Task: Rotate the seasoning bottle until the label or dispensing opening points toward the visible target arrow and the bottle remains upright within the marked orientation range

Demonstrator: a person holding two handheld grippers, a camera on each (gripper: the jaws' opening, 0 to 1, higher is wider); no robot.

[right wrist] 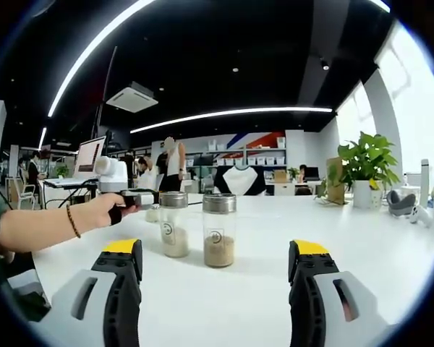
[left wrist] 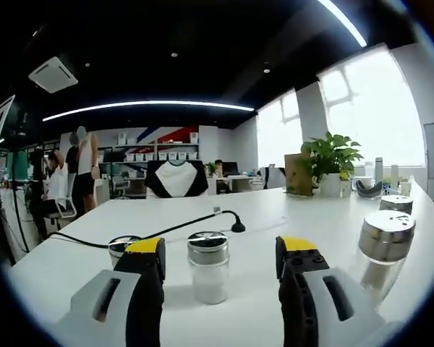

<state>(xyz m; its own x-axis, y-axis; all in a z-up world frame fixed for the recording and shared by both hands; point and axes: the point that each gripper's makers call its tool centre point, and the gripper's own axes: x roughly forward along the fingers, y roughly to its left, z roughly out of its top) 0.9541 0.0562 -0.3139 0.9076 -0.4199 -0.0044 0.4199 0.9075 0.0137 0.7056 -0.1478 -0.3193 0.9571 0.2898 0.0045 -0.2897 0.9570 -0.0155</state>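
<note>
A seasoning bottle (left wrist: 207, 267) with a steel cap and white grains stands upright on the white table (left wrist: 275, 217). It sits between the wide-apart jaws of my left gripper (left wrist: 221, 249), with a gap on each side. My right gripper (right wrist: 217, 249) is open too. Beyond its jaws stand two upright bottles, one with pale grains (right wrist: 174, 224) and one with brown grains (right wrist: 219, 230), both untouched. A person's hand (right wrist: 105, 211) with a bead bracelet comes in from the left, holding the left gripper's handle beside the pale bottle.
More steel-capped bottles stand to the right (left wrist: 385, 246), further back (left wrist: 396, 204) and behind the left jaw (left wrist: 119, 247). A black cable (left wrist: 166, 231) crosses the table. A potted plant (left wrist: 331, 163) sits at the far edge. People and chairs are in the office behind.
</note>
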